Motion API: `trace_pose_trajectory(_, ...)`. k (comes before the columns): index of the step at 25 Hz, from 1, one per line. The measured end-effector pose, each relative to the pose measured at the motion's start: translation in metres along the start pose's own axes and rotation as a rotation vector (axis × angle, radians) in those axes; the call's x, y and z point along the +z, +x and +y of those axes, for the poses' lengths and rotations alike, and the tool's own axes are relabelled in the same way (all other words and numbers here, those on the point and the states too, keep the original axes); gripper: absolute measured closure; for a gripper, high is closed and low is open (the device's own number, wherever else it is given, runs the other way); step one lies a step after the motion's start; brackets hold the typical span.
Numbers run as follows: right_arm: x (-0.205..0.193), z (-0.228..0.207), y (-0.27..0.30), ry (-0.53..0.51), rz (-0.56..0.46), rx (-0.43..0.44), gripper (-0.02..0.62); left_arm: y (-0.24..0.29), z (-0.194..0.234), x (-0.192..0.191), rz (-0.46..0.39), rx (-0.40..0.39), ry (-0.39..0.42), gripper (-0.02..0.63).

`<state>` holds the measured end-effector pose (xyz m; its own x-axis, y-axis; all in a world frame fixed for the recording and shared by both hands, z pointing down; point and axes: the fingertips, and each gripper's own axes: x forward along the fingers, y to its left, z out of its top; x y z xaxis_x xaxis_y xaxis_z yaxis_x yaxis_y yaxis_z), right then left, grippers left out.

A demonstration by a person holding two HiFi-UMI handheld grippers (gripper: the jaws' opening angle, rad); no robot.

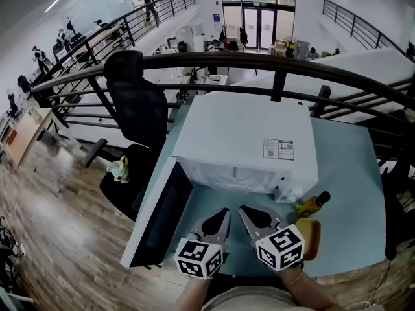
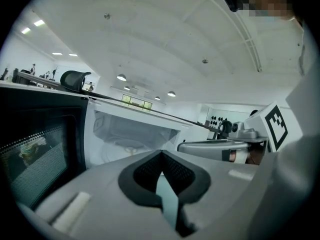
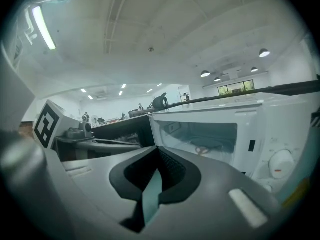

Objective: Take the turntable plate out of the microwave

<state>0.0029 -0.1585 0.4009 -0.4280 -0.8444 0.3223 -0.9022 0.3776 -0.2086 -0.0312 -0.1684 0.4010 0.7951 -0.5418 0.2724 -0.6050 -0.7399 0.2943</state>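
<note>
Sitting low in the cavity of the open microwave (image 1: pixel 246 141), the turntable plate (image 2: pixel 125 148) shows only faintly: a pale, see-through disc on the oven floor with a small yellowish hub under its middle. It looks like glass, so I judge it stiff, fairly heavy for its thickness, smooth and slippery at the rim, and liable to chip or shatter if it knocks the door frame or drops onto the table (image 1: pixel 343 167). A narrow pinch at one point would probably let it tilt. The safer hold is likely on the near rim, at the mouth of the microwave, one jaw over and one under, lifting first to clear the hub and then drawing it straight out level, with the second tong steadying the opposite edge.

Both tongs sit just in front of the microwave, side by side and short of the opening. The left gripper (image 1: pixel 225 212) has its jaws drawn together at the tips with nothing between them, and the right gripper (image 1: pixel 244 210) is the same, empty and closed. Both must spread before either can take the rim.

The door (image 1: pixel 159 222) hangs wide open to the left of the microwave. On the microwave's top sits a white sticker (image 1: pixel 278 149) whose print is too small to read. No brand name can be made out on the front. A round dial (image 3: pixel 280 164) with a red mark shows on the control panel right of the cavity. Each gripper's cube carries black-and-white square markers, not text.
</note>
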Motion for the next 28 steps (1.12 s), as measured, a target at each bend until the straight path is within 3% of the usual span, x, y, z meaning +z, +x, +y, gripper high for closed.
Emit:
trace_pose_trajectory(17,-0.019,-0.028,0.009,0.105,0.022,-0.082,0.574,0.019,0.012,-0.012,0.083,-0.028,0.01,0.606)
trace_pose_trajectory(28,-0.034,-0.026,0.018,0.177,0.027,-0.17,0.574,0.016,0.02,-0.032,0.175,-0.1,0.124,0.606)
